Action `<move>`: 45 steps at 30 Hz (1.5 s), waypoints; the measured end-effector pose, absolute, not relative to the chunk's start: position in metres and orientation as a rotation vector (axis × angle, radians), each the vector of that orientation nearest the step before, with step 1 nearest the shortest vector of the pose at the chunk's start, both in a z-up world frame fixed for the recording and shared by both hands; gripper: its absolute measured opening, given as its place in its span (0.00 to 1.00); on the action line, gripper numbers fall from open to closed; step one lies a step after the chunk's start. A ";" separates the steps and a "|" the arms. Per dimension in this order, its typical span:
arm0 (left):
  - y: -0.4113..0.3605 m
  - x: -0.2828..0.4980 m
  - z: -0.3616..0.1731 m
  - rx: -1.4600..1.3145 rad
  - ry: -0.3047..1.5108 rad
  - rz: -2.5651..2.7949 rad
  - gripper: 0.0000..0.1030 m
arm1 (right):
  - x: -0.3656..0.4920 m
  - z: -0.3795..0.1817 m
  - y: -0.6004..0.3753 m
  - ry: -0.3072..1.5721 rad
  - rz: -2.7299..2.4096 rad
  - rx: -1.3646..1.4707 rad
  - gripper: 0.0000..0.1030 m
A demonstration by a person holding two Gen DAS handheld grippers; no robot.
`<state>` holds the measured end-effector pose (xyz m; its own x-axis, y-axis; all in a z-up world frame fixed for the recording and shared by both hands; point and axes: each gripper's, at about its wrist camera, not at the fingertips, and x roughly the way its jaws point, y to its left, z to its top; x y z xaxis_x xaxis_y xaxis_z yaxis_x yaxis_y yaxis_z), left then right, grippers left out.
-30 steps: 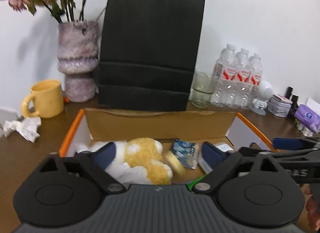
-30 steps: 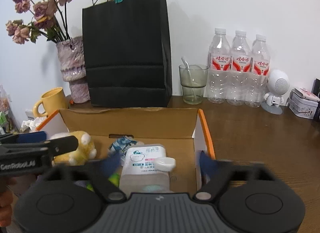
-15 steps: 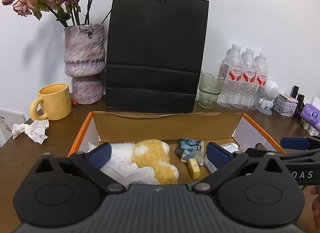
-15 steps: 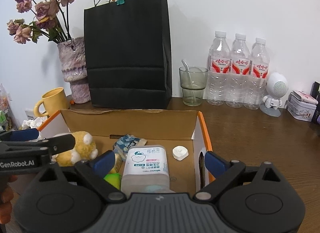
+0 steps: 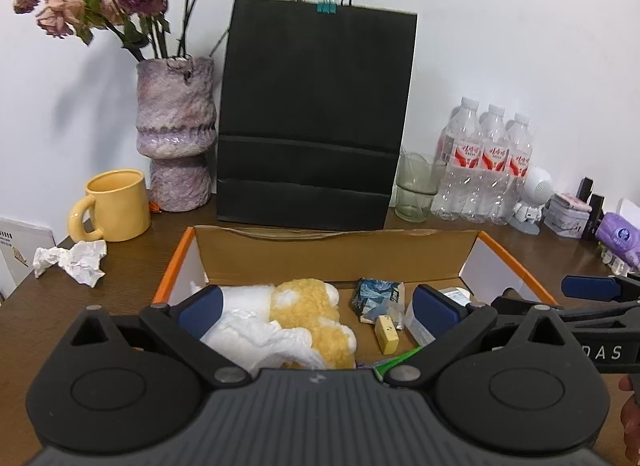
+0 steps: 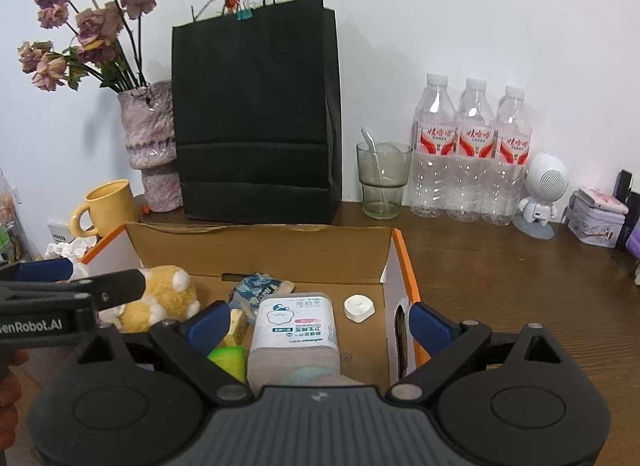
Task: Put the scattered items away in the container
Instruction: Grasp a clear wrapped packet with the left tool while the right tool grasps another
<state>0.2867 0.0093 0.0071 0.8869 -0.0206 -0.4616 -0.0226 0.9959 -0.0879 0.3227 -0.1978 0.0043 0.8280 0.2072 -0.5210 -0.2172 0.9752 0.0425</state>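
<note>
Paper is your likeliest slip: the crumpled paper point(image 5: 72, 262) lies outside the cardboard box point(image 5: 336, 254), on the table to its left just before the yellow mug point(image 5: 114, 205), and if that counts as scattered, you could call the job done with it left out. Reaching for it, you might knock the mug or the vase point(image 5: 176, 133) behind it, since both stand close. Your left gripper point(image 5: 316, 308) hangs over the box's left half with its fingers spread wide and nothing between them; under it in the box lie the plush toy point(image 5: 310, 306), white cloth point(image 5: 256, 330), blue packet point(image 5: 376, 298) and yellow block point(image 5: 386, 334). Your right gripper point(image 6: 318, 324) hangs over the box's right half, equally wide and empty, above the tissue pack point(image 6: 296, 326) and white cap point(image 6: 359, 307); swinging right, you could clip the box's orange-edged wall. The box sits on a dark wooden table point(image 6: 500, 286) against a white wall; behind the box stands a black paper bag point(image 6: 256, 117), and to the right of it a glass point(image 6: 382, 181) and three water bottles point(image 6: 474, 153).
</note>
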 end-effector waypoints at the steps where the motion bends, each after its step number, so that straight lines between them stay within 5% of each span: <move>1: 0.011 0.281 0.009 -0.098 0.472 0.003 1.00 | 0.318 0.006 -0.198 0.544 0.224 -0.020 0.93; 12: 0.038 0.201 0.012 -0.128 0.445 0.017 1.00 | 0.233 0.016 -0.194 0.477 0.256 -0.056 0.93; 25: 0.061 0.148 -0.026 -0.100 0.559 0.047 1.00 | 0.187 -0.052 -0.143 0.665 0.380 -0.160 0.89; 29: 0.058 0.149 -0.034 -0.109 0.581 0.044 0.99 | 0.192 -0.064 -0.137 0.706 0.386 -0.163 0.77; 33: 0.045 0.155 -0.038 -0.105 0.598 0.026 0.98 | 0.192 -0.062 -0.151 0.697 0.396 -0.117 0.40; 45: -0.026 0.193 -0.058 -0.070 0.689 -0.014 0.82 | 0.191 -0.061 -0.200 0.687 0.383 -0.068 0.36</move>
<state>0.1931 -0.0260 -0.0578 0.7721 -0.0364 -0.6345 -0.0102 0.9975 -0.0696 0.1912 -0.2001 -0.0605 0.7064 0.3219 -0.6304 -0.3663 0.9283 0.0635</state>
